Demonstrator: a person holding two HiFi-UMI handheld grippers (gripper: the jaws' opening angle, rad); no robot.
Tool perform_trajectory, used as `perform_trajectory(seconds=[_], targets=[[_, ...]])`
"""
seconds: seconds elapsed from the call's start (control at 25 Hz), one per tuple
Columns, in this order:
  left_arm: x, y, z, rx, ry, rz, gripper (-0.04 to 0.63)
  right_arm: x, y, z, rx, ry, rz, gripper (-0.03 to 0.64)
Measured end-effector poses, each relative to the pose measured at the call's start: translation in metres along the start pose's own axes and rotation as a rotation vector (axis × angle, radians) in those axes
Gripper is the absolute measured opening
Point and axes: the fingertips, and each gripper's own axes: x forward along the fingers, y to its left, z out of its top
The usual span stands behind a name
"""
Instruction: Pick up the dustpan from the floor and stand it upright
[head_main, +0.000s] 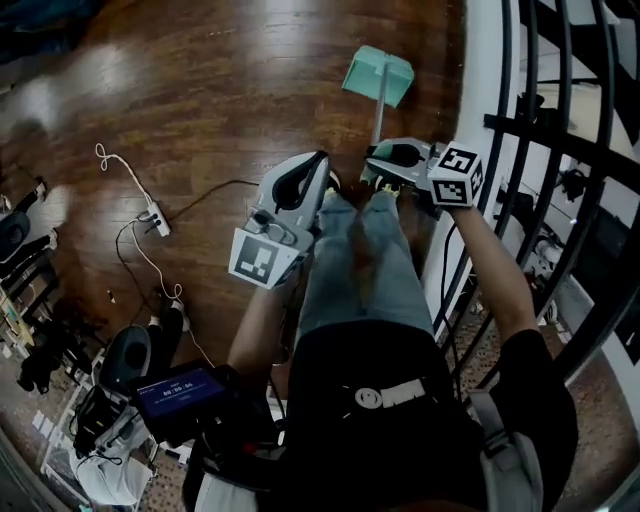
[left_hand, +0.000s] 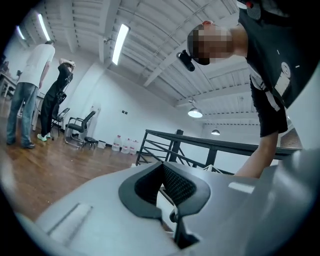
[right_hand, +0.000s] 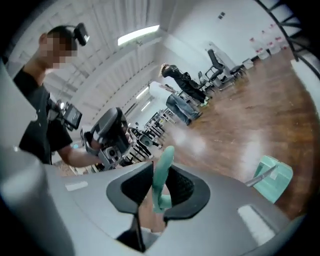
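I had one mint-green plastic dustpan (head_main: 378, 75) on a long metal pole. Of my two grippers, the right gripper (right_hand: 159, 176) was clamped on its green handle tip (right_hand: 166, 156), with the pan low over the brown wooden floor (head_main: 200, 100) beside the black metal railing (head_main: 520, 130). My left gripper (left_hand: 161, 170) had its fingers together on nothing.
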Motion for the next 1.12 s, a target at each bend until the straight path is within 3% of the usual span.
perform_trajectory(seconds=[0.2,0.36,0.48,0.6,0.64,0.68,0.84,0.92,1.04,1.12], targets=[[0.006,0.005,0.007,0.017,-0.015,-0.008,0.018,0.002,-0.027,0.024,0.326,-0.137,0.046,0.078],[-0.016,0.012,-0.014,0.042,-0.018,-0.017,0.018,0.009,-0.079,0.012,0.449,-0.279,0.033,0.087],[-0.013,0.003,-0.020,0.047,-0.005,-0.034,0.018,-0.025,-0.118,0.016,0.556,-0.449,0.000,0.084],[-0.008,-0.002,-0.020,0.052,0.003,-0.041,0.018,-0.048,-0.138,0.012,0.622,-0.525,-0.006,0.085],[-0.008,-0.001,-0.020,0.053,0.004,-0.042,0.018,-0.051,-0.143,0.009,0.634,-0.535,-0.006,0.094],[-0.008,0.000,-0.020,0.053,0.006,-0.043,0.018,-0.053,-0.146,0.005,0.642,-0.545,-0.008,0.158],[-0.007,0.003,-0.017,0.063,0.007,-0.050,0.018,-0.065,-0.154,-0.004,0.640,-0.584,-0.024,0.167],[-0.004,0.002,-0.016,0.072,0.007,-0.056,0.018,-0.067,-0.155,-0.009,0.608,-0.550,-0.046,0.268],[0.003,0.001,-0.013,0.080,0.003,-0.062,0.018,-0.066,-0.150,-0.010,0.478,-0.479,-0.096,0.312],[0.009,-0.001,-0.010,0.083,0.000,-0.065,0.018,-0.067,-0.155,-0.017,0.368,-0.400,-0.213,0.329]])
